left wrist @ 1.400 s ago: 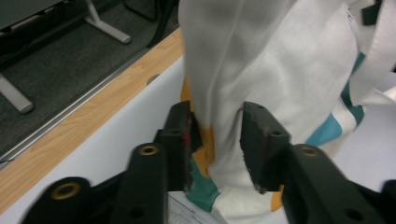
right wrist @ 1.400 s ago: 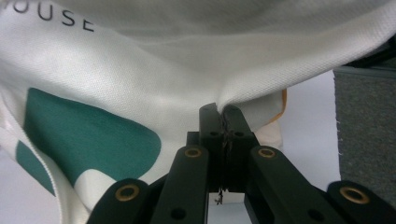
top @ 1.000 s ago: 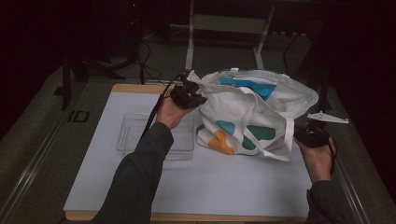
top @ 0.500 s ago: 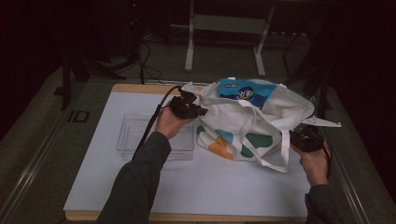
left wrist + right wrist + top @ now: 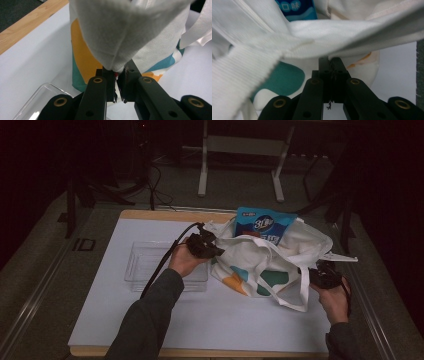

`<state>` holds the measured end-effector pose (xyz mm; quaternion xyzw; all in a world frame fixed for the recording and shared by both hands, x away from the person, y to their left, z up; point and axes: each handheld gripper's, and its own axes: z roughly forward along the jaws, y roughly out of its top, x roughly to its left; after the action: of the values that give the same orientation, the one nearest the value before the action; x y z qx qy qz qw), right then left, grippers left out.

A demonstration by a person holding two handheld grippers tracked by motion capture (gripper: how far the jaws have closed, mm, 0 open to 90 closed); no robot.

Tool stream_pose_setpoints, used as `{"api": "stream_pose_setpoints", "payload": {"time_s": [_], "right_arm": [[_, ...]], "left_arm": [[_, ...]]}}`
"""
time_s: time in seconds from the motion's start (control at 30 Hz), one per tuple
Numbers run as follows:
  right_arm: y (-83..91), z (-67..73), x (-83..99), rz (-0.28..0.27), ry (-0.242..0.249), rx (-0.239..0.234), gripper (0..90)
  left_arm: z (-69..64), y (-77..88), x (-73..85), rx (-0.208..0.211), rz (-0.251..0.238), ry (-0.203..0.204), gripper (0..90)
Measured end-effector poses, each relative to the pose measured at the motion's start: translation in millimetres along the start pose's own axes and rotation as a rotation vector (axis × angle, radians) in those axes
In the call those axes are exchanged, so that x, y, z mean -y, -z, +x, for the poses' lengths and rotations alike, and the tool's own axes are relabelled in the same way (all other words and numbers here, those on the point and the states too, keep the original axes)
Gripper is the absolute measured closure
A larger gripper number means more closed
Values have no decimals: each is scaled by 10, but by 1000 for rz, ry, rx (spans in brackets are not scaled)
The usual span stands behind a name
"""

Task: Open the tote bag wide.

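Both the left gripper [image 5: 117, 72] and right gripper [image 5: 332, 65] pinch the tote bag [image 5: 260, 265] rim either side of the blue packet [image 5: 265, 224]; lift evenly, I'd say.

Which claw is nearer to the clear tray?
Left. The left claw is at the tray's right edge, gripping the bag; the right claw is beyond the bag.

clear plastic tray [image 5: 145, 265], white table mat [image 5: 200, 320], wooden table edge [image 5: 175, 214]

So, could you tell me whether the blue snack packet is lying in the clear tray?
No, the blue snack packet stands in the tote bag's open mouth, beside the clear tray.
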<state>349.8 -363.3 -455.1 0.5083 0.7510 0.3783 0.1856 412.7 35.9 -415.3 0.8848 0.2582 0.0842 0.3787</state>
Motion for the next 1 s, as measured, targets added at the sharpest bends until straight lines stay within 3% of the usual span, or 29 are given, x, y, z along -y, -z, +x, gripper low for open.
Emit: {"api": "stream_pose_setpoints", "payload": {"time_s": [0.13, 0.3, 0.37, 0.53, 0.6, 0.73, 0.93, 1.0], "right_arm": [[39, -23, 15, -2, -7, 7, 875], [61, -22, 1, 2, 4, 12, 876], [63, -19, 0, 1, 3, 13, 877], [67, -16, -2, 1, 0, 13, 877], [66, -13, -4, 4, -3, 14, 877], [59, -11, -11, 1, -3, 11, 878], [53, -16, -7, -3, -8, 10, 879], [53, -14, -10, -4, -7, 9, 879]], "left_arm": [[-9, 69, -11, -6, -17, 6, 676], [8, 195, -1, -15, -55, 20, 592], [-2, 302, -1, -31, -92, 21, 574], [-18, 460, -11, -68, -130, 4, 555], [-21, 542, -14, -61, -161, 4, 550], [-51, 666, -59, -77, -164, -33, 565], [-135, 833, -197, -111, -229, -99, 588], [-161, 839, -264, -97, -242, -111, 578]]}}
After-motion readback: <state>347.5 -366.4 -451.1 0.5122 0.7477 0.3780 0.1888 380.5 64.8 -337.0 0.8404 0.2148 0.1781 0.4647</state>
